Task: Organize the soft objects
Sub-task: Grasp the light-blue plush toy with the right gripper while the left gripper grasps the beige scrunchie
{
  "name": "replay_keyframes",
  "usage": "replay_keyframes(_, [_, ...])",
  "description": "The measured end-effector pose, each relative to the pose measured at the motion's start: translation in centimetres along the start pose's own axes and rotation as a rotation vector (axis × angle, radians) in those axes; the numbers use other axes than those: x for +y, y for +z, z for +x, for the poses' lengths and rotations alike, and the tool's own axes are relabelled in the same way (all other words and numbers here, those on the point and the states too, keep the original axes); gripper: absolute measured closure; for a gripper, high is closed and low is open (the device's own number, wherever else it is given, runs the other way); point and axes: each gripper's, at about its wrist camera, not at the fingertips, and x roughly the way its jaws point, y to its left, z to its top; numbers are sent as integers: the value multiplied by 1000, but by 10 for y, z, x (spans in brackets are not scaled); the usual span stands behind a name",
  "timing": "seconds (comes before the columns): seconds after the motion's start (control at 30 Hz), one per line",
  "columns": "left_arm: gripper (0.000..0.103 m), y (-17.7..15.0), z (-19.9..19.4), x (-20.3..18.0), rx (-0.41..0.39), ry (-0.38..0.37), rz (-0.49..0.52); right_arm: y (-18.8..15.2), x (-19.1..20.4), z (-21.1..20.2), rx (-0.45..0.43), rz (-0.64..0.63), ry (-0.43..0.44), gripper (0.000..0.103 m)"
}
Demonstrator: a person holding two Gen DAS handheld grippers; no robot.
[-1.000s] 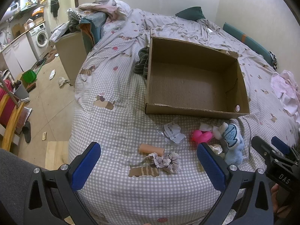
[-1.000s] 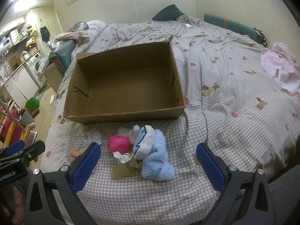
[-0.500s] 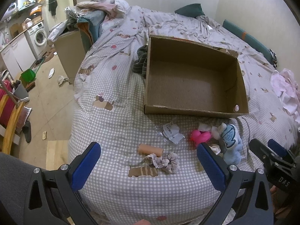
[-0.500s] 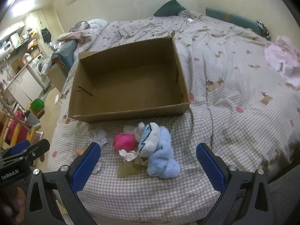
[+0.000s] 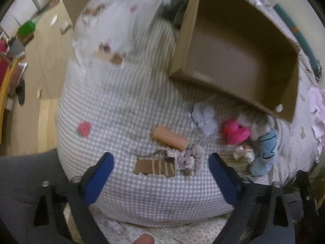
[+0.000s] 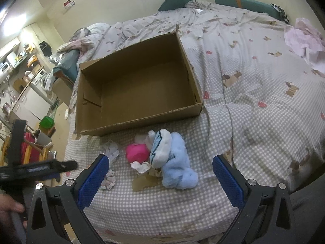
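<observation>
An empty cardboard box lies on the checked bed; it also shows in the left wrist view. In front of it lie a blue plush toy, a pink soft toy, a grey scrunchie, an orange roll and a clear packet. My left gripper is open and empty, just short of the scrunchie. My right gripper is open and empty, just in front of the blue plush. The left gripper also shows at the left of the right wrist view.
A pink garment lies at the bed's far right. Pillows and clothes are heaped at the head. Left of the bed are bare floor, a green tub and a red rack.
My left gripper has swung down and forward toward the scrunchie and roll; its view is blurred and tilted. My right gripper has come slightly closer to the blue plush.
</observation>
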Motion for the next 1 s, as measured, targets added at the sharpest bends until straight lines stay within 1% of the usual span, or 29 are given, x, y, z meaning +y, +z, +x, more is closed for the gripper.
replay_keyframes(0.03, [26,-1,9,0,28,-14,-11,0,0,0,3,2,2,0])
replay_keyframes(0.1, [36,-1,22,-1,59,-30,-20,0,0,2,8,2,0,0])
replay_keyframes(0.17, [43,0,34,-2,73,-33,-16,0,1,3,13,2,-2,0])
replay_keyframes(0.2, [53,0,39,-3,77,-38,-12,0,0,3,16,2,-3,0])
replay_keyframes(0.23, [65,0,44,-4,81,-49,-3,0,0,4,19,1,-5,0])
replay_keyframes(0.27, [73,0,46,-5,82,-55,10,0,0,4,21,0,-9,0])
replay_keyframes(0.3, [89,0,48,-6,82,-56,24,0,0,5,22,0,-11,0])
replay_keyframes(0.33, [93,-1,49,-6,82,-58,30,0,-1,6,23,0,-14,0])
replay_keyframes(0.4, [96,1,44,-7,89,-88,33,0,-2,6,25,5,-18,0])
replay_keyframes(0.43, [96,-1,39,-8,84,-111,42,0,-4,7,26,8,-19,0])
replay_keyframes(0.47, [96,-1,35,-11,79,-119,51,1,-5,7,28,13,-19,0])
replay_keyframes(0.6, [96,-10,0,-14,24,-150,122,4,-14,8,34,48,-15,0])
replay_keyframes(0.63, [96,-13,-14,-15,-18,-129,161,5,-17,8,39,61,-14,0])
replay_keyframes(0.67, [96,-15,-20,-16,-41,-115,180,6,-21,8,46,76,-12,0])
replay_keyframes(0.73, [96,-16,-36,-18,-105,-80,221,11,-31,13,85,116,6,0])
replay_keyframes(0.83, [96,-12,-46,-17,-166,-49,242,18,-44,25,151,162,1,0])
replay_keyframes(0.93, [96,-11,-44,-15,-183,-42,229,22,-49,48,256,187,6,0])
replay_keyframes(1.0, [96,-11,-39,-10,-184,-42,209,24,-48,60,299,199,29,0])
